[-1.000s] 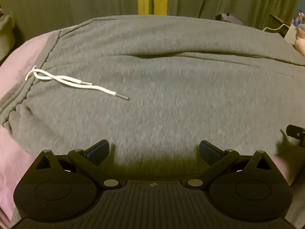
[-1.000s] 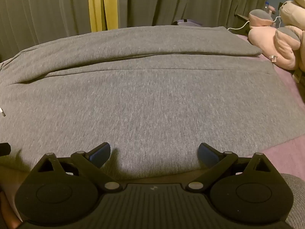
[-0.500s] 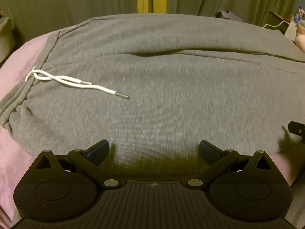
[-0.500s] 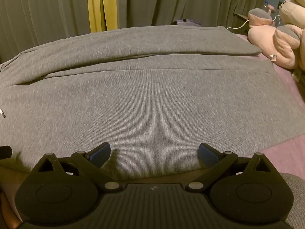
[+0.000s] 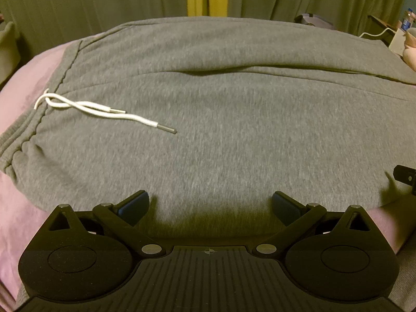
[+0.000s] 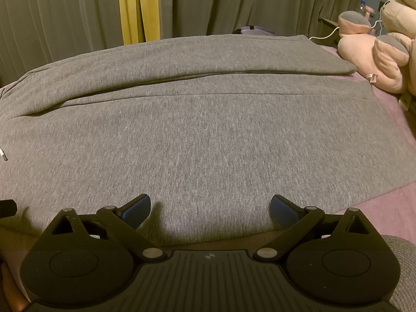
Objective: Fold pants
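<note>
Pants (image 5: 234,130) flat, left tool (image 5: 210,205) wide, right tool (image 6: 210,206) wide, both empty

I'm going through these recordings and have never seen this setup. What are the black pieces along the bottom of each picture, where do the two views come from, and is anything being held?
There is no robot arm. A person holds a two-finger tool in each hand, and each tool carries a wide-angle camera looking forward along its fingers. The black pieces are the tools' own bodies.

The left gripper looks at the waist end of the grey sweatpants, which lie spread on a pink bedsheet, with the white drawstring resting on top. The right gripper looks at the leg end, near a pink plush toy. One leg lies along the far side, the other nearer.

Both tools have their blue-padded fingers wide apart at the near edge of the cloth. Nothing is held. Green curtains hang behind the bed.
</note>
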Demonstrator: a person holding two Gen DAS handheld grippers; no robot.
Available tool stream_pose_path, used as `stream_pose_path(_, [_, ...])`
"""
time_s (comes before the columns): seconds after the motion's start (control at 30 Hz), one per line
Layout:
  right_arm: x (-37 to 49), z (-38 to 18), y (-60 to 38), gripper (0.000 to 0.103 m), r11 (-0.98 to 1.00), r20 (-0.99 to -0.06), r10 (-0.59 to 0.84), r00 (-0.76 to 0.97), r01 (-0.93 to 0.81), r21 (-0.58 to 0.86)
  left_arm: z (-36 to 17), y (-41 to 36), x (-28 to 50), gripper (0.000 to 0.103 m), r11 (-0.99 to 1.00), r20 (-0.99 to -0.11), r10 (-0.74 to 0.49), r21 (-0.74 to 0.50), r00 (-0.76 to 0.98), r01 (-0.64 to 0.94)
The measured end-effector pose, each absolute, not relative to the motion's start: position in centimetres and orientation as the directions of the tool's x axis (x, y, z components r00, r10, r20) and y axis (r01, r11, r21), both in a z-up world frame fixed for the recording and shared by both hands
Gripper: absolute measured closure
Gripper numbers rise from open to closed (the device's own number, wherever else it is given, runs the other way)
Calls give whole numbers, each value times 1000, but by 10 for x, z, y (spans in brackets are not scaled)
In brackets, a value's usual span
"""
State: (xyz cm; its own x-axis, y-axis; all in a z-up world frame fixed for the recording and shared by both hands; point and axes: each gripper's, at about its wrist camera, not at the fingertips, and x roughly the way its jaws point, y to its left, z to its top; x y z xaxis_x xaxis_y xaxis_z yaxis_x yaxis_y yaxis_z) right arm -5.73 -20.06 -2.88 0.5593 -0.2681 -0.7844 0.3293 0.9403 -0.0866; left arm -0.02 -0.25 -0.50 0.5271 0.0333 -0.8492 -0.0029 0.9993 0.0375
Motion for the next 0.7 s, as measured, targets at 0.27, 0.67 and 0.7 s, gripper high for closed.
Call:
stream_pose_path(0.27, [-57, -29, -200, 4, 940, -785, -268, 559, 329, -86, -6, -2, -2, 0, 999, -850, 35, 38, 525, -4])
stream_pose_path(0.67, [-57, -28, -201, 4, 940, -785, -266, 559, 329, -84, -6, -2, -1, 0, 999, -852, 34, 36, 522, -6])
stream_pose_path(0.7, [-57, -28, -201, 4, 940, -785, -266, 560, 329, -84, -6, -2, -1, 0, 999, -852, 35, 37, 522, -6])
